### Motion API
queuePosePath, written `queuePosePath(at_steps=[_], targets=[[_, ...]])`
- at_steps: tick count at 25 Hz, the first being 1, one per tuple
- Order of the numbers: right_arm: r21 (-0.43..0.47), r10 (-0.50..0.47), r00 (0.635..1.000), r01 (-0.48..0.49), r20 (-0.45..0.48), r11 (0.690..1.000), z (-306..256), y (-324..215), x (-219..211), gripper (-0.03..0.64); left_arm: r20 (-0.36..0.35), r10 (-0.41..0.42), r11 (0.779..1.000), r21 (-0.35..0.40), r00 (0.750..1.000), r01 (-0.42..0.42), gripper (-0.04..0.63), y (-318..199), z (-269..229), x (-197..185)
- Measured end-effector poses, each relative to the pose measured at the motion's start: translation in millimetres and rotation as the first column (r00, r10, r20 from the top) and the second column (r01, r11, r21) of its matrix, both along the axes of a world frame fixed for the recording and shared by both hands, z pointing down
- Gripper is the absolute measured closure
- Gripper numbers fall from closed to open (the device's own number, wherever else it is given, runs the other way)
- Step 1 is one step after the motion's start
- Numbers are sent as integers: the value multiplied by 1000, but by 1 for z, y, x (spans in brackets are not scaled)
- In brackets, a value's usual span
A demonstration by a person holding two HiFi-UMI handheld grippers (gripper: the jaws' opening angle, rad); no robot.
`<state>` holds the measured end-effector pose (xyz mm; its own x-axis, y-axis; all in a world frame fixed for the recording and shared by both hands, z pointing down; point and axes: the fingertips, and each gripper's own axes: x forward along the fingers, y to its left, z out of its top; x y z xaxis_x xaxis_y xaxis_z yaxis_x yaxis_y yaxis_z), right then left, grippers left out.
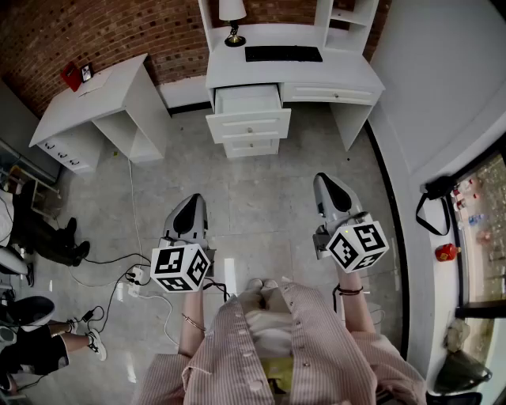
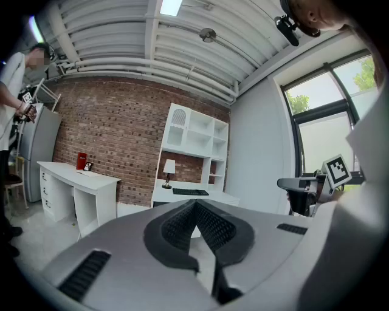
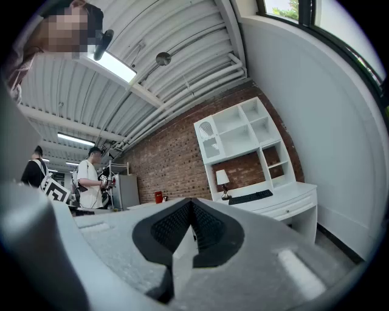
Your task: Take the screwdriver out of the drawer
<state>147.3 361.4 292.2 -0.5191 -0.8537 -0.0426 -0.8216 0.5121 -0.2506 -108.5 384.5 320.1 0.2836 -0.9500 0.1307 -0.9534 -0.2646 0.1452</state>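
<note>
Both claws are empty & shut tight: L gripper (image 1: 192, 199) at near left and R gripper (image 1: 326, 180) at near right, pads tip-to-tip w/ nothing btwn them, held over the grey floor (image 1: 261, 198) and well apart from the furniture. At far centre stands a white desk (image 1: 348, 79) w/ a lamp (image 1: 232, 16) & a dark keyboard (image 1: 283, 54) on top, and its top drawer (image 1: 247, 100), on the desk's left side, is pulled out toward the person. The screwdriver can't be made out in any view, as the drawer's inside is too small & pale to show contents.
</note>
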Motion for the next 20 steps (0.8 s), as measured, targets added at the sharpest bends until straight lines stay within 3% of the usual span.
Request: queuePosePath(at_steps=[11,20], targets=[[-13,35,999,-35,21,999,7,-5,19,612,-4,1,1000,-7,1000,-1,595,1,5,19],[-28,4,1000,-4,10,1000,21,-8,25,600,-19,-31,999,-39,999,31,595,8,25,28]])
